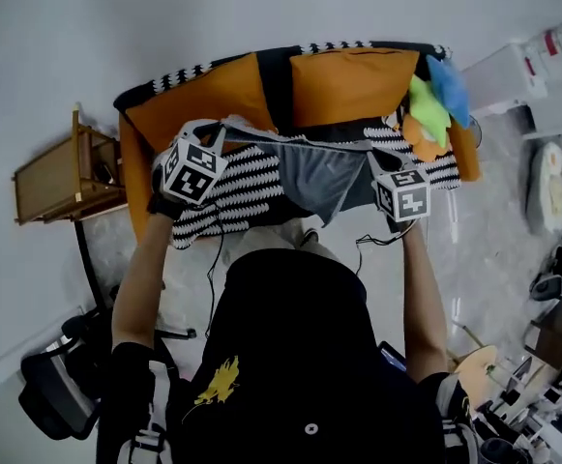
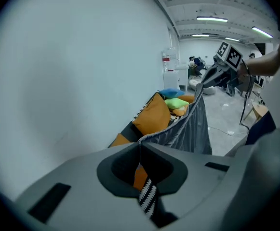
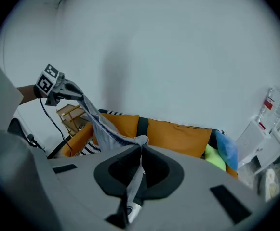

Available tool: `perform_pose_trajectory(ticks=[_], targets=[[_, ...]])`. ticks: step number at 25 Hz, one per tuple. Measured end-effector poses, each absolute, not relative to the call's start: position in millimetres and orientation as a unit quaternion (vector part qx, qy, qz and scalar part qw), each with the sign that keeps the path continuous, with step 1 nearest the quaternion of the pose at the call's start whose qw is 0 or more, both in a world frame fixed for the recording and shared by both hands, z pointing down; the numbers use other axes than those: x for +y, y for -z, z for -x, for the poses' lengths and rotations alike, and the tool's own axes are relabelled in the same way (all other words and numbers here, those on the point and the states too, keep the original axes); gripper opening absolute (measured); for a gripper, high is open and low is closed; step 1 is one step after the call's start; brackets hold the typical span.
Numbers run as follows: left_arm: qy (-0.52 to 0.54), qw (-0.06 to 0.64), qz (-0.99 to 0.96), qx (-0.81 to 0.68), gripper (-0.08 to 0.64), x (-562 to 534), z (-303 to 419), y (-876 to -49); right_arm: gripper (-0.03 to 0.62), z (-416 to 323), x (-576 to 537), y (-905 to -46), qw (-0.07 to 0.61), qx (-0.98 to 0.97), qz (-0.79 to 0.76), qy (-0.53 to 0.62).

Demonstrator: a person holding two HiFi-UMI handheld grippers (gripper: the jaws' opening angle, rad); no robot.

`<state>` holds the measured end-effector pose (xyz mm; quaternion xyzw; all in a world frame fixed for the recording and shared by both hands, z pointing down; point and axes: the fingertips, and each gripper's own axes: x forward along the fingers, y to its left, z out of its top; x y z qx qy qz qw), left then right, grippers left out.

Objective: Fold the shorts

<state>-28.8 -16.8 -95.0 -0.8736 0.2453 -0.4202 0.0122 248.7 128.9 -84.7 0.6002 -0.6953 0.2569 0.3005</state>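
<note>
Overhead, the left gripper point(image 1: 219, 131) and right gripper point(image 1: 375, 159), both clamped shut on the waistband, hold the grey shorts point(image 1: 321, 177) stretched between them. Beneath is an orange sofa point(image 1: 350, 85) with a black-and-white striped cover point(image 1: 247, 189), against a white wall point(image 1: 261, 8). Left gripper view: fabric pinched in its closed jaws, pale floor point(image 2: 226, 120) beyond its partner. Right gripper view: cloth likewise pinched, with a wooden side table point(image 3: 72, 113) below the left gripper.

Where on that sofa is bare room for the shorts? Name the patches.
Free: the striped seat cover, from the orange armrest on the view's left to mid-seat, beneath the held-up shorts. Crowded: the seat's right end, piled with plush toys.
</note>
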Motion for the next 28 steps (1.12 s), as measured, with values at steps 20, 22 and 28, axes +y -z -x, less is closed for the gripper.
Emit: perform_pose_trajectory(ticks=[20, 22, 28], targets=[[0.412, 0.084, 0.872, 0.251, 0.023, 0.2, -42.8, 179.3, 0.026, -329.2, 133.5, 195.1, 0.284, -0.716, -0.614, -0.17], [0.408, 0.085, 0.873, 0.252, 0.023, -1.7, -30.8, 181.1, 0.026, -315.6, 130.7, 199.4, 0.294, -0.715, -0.613, -0.163], [0.418, 0.072, 0.871, 0.25, 0.023, -13.6, 14.9, 158.6, 0.026, -271.8, 112.1, 193.1, 0.312, -0.724, -0.593, -0.166]])
